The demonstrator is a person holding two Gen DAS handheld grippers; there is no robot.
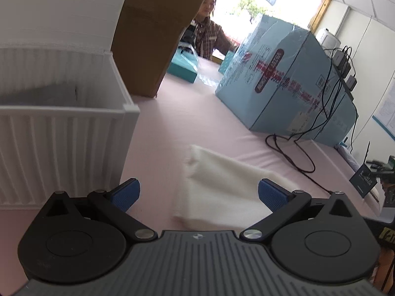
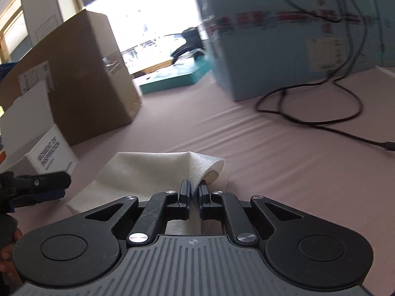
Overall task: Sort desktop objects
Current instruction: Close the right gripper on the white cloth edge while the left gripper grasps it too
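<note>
A white folded cloth (image 1: 222, 185) lies on the pink tabletop. My left gripper (image 1: 197, 193) hovers open over the cloth's near edge, its blue pads (image 1: 127, 193) wide apart and holding nothing. In the right wrist view the same cloth (image 2: 148, 172) has one corner lifted and curled, and my right gripper (image 2: 195, 192) is shut on that raised edge. The left gripper (image 2: 37, 185) shows at the left edge of that view, next to the cloth.
A white ribbed bin (image 1: 61, 128) stands at the left. Behind are a brown cardboard box (image 1: 150, 37), a light blue carton (image 1: 284, 81) with a black cable (image 1: 291, 153) looping onto the table, and a teal box (image 1: 184, 67). A small white printed box (image 2: 53, 156) sits left. A person is at the far end.
</note>
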